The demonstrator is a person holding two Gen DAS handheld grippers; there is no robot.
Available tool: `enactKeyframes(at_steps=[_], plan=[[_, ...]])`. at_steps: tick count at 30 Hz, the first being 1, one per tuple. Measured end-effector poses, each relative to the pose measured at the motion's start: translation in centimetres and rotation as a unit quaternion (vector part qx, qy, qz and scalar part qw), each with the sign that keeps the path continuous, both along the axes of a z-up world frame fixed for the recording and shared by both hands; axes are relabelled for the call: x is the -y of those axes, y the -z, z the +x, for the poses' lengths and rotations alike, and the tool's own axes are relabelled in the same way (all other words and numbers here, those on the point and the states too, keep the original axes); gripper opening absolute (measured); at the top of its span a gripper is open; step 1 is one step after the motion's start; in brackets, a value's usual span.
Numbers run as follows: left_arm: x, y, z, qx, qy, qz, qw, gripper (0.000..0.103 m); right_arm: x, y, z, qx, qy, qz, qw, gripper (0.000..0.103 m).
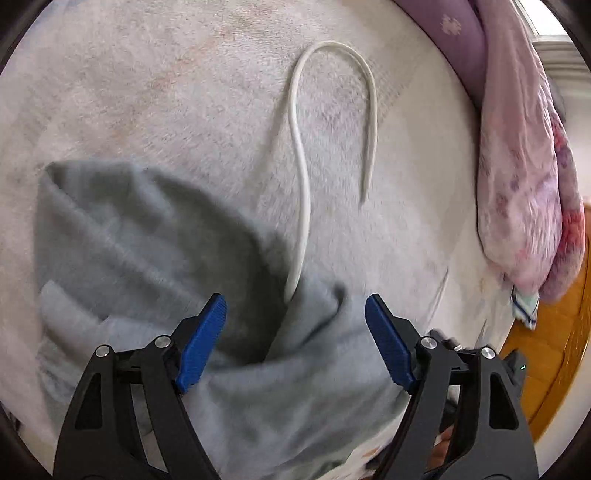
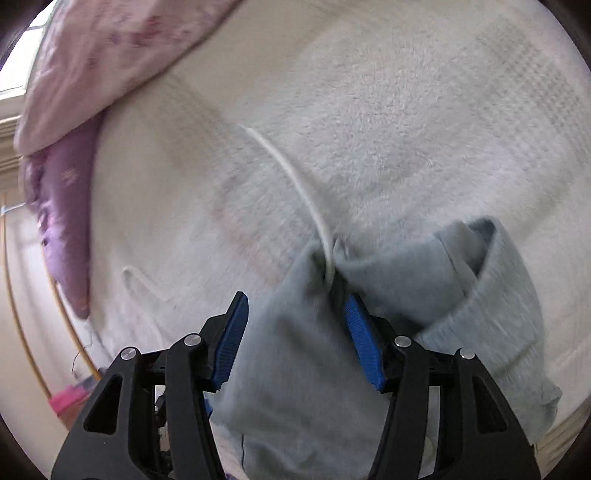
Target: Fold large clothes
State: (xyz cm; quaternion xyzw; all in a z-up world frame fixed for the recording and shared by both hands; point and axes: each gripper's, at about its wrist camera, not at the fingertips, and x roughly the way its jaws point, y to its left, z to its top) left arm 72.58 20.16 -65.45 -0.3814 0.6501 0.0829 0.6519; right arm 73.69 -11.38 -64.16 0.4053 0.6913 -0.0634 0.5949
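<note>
From the left wrist view, the grey hoodie lies crumpled on a pale fleece blanket that covers the bed, its hood bunched toward the left and a long white drawstring snaking away from its neck opening across the blanket. The left tool hangs just above the hoodie's neck with its blue pads spread wide and nothing between them. Beyond the drawstring, at the blanket's far right edge, a pink floral quilt is heaped over a purple pillow; neither touches the hoodie. From the right wrist view, the right tool is likewise spread, with grey cloth lying between its pads but not pinched. The drawstring runs out of the neck just ahead of it. The garment looks unflattened, so this seems the early step of taking hold to spread it. The next move likely calls for both tools to close on the cloth at the neck or shoulders. The loose drawstring could snag or get caught in a fold.
</note>
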Motion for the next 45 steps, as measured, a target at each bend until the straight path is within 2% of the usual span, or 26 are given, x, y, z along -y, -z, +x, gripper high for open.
enactKeyframes(at_steps=[4,7,8,9,10,11,12,14,17,20,23,27,30,33,35,42,45], plan=[[0.3,2.6,1.3,-0.046,0.009,0.016,0.9988,0.079,-0.7,2.3,0.6,-0.026,-0.005,0.004,1.0,0.053],[0.7,3.2,1.9,-0.047,0.018,0.031,0.9983,0.078,-0.9,2.6,0.8,-0.022,-0.007,0.002,1.0,0.051],[0.8,3.2,1.9,-0.045,0.02,0.04,0.998,0.072,-1.0,2.6,0.8,-0.021,-0.012,-0.003,1.0,0.044],[0.9,3.1,1.9,-0.044,0.022,0.049,0.9976,0.059,-1.0,2.7,0.7,-0.019,-0.013,-0.004,1.0,0.038],[0.9,2.8,1.9,-0.036,0.026,0.052,0.9977,0.053,-1.0,2.7,0.5,-0.014,-0.009,-0.001,1.0,0.033],[0.7,2.6,1.6,-0.022,0.029,0.045,0.9983,0.034,-0.8,2.8,0.3,-0.009,-0.009,0.002,1.0,0.025],[0.6,2.2,1.5,-0.004,0.035,0.033,0.9989,0.02,-0.5,2.7,-0.2,0.0,-0.004,0.012,1.0,0.02],[0.6,1.1,1.0,0.016,0.035,0.02,0.999,0.017,0.8,2.3,-1.7,0.02,-0.002,0.027,0.999,0.015],[0.4,-1.8,0.0,0.052,0.038,0.013,0.9978,0.016,0.9,-0.7,-2.4,0.062,-0.02,0.031,0.997,0.014],[-0.3,-5.7,-2.8,0.094,0.038,-0.003,0.9949,0.016,1.1,-4.8,-4.1,0.108,-0.041,0.04,0.993,0.014],[-0.6,-9.7,-8.0,0.12,0.029,-0.027,0.9919,0.016,1.6,-9.1,-8.1,0.143,-0.061,0.049,0.987,0.014],[-0.5,-12.5,-14.8,0.13,0.047,-0.03,0.9899,0.015,1.6,-12.4,-14.1,0.151,-0.07,0.064,0.984,0.012],[-0.2,-12.4,-20.7,0.107,0.055,-0.029,0.9923,0.015,2.0,-13.8,-19.9,0.137,-0.076,0.06,0.986,0.01],[0.3,-11.5,-26.0,0.082,0.064,-0.016,0.9944,0.015,1.6,-13.0,-24.5,0.112,-0.075,0.053,0.989,0.01],[0.5,-9.8,-28.8,0.053,0.065,-0.02,0.9963,0.015,1.7,-12.4,-27.3,0.094,-0.07,0.047,0.992,0.01],[1.1,-5.3,-35.0,0.001,0.073,-0.016,0.9972,0.015,2.5,-8.7,-35.5,0.039,-0.053,0.023,0.998,0.01],[1.5,-3.2,-37.3,-0.015,0.082,-0.007,0.9965,0.015,2.7,-6.7,-37.3,0.018,-0.044,0.019,0.999,0.01]])
